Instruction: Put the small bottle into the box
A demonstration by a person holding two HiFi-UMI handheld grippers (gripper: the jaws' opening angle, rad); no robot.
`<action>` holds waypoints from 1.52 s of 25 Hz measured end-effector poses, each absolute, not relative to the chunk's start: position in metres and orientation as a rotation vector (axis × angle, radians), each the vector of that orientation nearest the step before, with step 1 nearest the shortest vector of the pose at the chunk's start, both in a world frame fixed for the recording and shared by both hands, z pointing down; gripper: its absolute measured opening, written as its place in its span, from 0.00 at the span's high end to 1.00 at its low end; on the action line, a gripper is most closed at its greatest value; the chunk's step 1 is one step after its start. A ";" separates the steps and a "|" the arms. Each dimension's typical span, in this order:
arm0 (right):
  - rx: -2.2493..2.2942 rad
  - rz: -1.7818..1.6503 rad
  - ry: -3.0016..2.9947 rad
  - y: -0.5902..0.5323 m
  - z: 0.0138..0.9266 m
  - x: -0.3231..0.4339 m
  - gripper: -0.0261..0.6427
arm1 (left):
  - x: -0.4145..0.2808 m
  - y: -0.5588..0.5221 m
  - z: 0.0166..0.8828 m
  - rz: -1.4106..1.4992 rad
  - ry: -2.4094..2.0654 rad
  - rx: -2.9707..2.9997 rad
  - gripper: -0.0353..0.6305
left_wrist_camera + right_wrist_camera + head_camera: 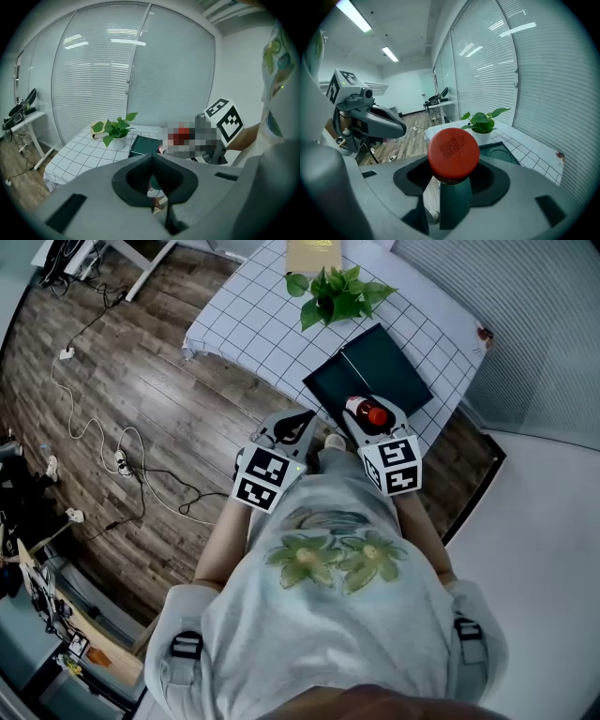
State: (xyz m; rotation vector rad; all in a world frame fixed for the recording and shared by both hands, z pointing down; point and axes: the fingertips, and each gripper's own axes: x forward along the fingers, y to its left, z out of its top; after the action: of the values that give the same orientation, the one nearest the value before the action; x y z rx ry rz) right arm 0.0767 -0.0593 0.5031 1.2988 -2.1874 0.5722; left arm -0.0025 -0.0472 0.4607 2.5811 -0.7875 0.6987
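Right gripper (360, 412) clamps the bottle (453, 151) at the box's (394, 371) near edge. Left gripper (302, 421), further left, is closed and empty.

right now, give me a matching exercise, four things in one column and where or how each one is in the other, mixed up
Things
1. bottle
2. box
3. plant
4. left gripper

Place or state
a. jaws shut, nothing between them
b. dark green, lying on the table
c. in a white pot, beyond the box
d. held in the jaws of the right gripper, red cap showing

Pairs: 1-d, 2-b, 3-c, 4-a
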 end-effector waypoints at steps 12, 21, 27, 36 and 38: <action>1.256 0.587 -2.175 -0.068 0.517 0.072 0.63 | -0.008 -0.056 0.466 0.716 -0.806 2.563 0.94; 1.216 0.570 -2.155 -0.074 0.526 0.070 0.63 | -0.011 -0.063 0.469 0.716 -0.819 2.547 0.94; 1.181 0.557 -2.136 -0.077 0.534 0.070 0.63 | -0.011 -0.068 0.471 0.730 -0.826 2.543 0.94; 1.150 0.528 -2.106 -0.081 0.547 0.072 0.63 | -0.011 -0.072 0.474 0.741 -0.827 2.531 0.94; 1.146 0.527 -2.104 -0.081 0.549 0.073 0.63 | -0.010 -0.072 0.475 0.744 -0.825 2.528 0.94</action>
State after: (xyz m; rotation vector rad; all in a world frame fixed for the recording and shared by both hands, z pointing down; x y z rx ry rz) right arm 0.0729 -0.0813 0.5493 1.1458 -2.1037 0.5272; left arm -0.0104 -0.0720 0.4755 2.5285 -0.8249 0.7442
